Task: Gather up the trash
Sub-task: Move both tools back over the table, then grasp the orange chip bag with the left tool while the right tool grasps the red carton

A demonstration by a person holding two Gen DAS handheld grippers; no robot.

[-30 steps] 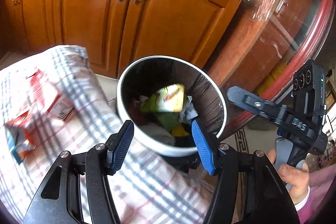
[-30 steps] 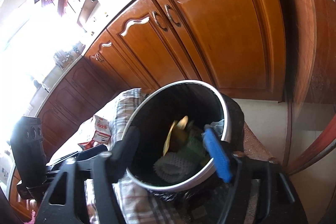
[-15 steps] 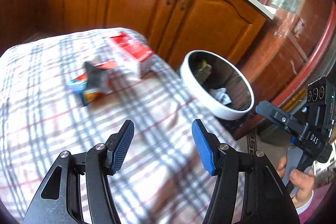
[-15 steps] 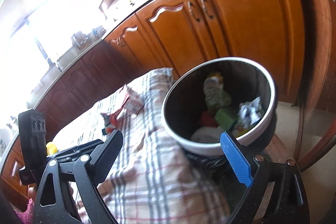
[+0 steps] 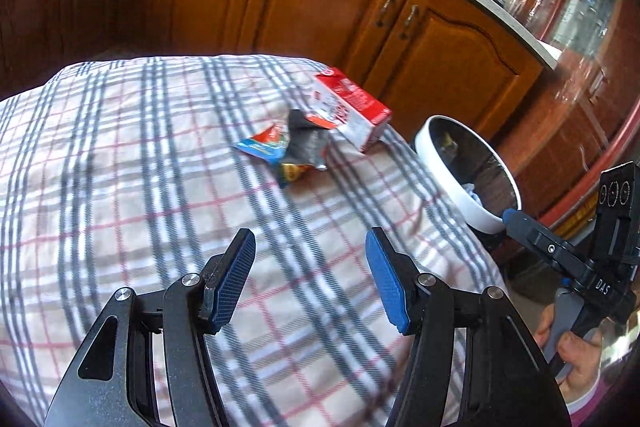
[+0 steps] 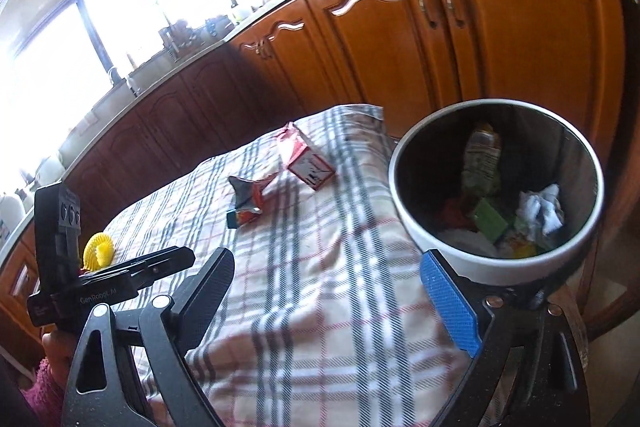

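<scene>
Left gripper (image 5: 310, 279): jaws spread wide, nothing held between the blue pads (image 5: 232, 277); it is poised above the checked cloth (image 5: 120, 187). Right gripper (image 6: 340, 303): jaws likewise wide apart, empty, held near the bin (image 6: 496, 269) at the table edge.

Remaining trash on the cloth, left wrist view: crumpled snack wrapper (image 5: 292, 151) at about 12 o'clock from the left gripper, red-and-white carton (image 5: 352, 109) just beyond it toward 1 o'clock, the two touching or nearly so. Bin seen at 2 o'clock, beside and below the cloth edge. In the right wrist view a yellow ribbed object (image 6: 99, 250) is noted at 9 o'clock, near the left gripper body; whether it counts as trash cannot be told.

Risks judged from here:
- The wrapper is thin and lies flat; a closing pinch could slide over it or gather the loose cloth instead, dragging the carton along.
- The wrapper partly overlaps the carton side; a grasp on one may knock the other toward the 2 o'clock cloth edge and onto the floor.
- The carton is broad, so a grip across its wide face may slip.
- Release short of the bin rim would drop the item between table and bin.
</scene>
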